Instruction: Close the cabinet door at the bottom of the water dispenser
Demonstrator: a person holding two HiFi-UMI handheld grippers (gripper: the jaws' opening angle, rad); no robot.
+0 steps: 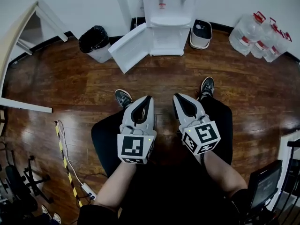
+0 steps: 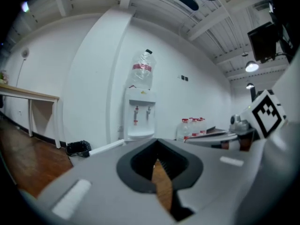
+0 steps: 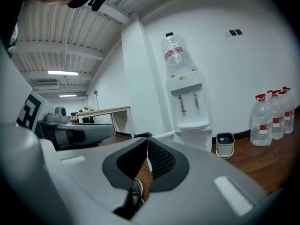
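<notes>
The white water dispenser [image 1: 168, 11] stands against the far wall with a bottle on top [image 2: 142, 71]. Its bottom cabinet door [image 1: 130, 47] hangs wide open, swung out to the left over the wooden floor. In the left gripper view the door [image 2: 107, 147] shows as a thin white edge left of the dispenser [image 2: 140, 121]. The right gripper view has the dispenser [image 3: 187, 109] ahead. My left gripper [image 1: 146, 99] and right gripper [image 1: 177, 97] are held side by side over the person's lap, well short of the door. Both are shut with nothing between the jaws.
A bin with a black bag [image 1: 96, 42] sits left of the open door, and a small white bucket [image 1: 201, 33] right of the dispenser. Several water bottles [image 1: 260, 39] stand at the far right. A table [image 1: 21, 36] is at the left, a taped cable [image 1: 65, 163] near it.
</notes>
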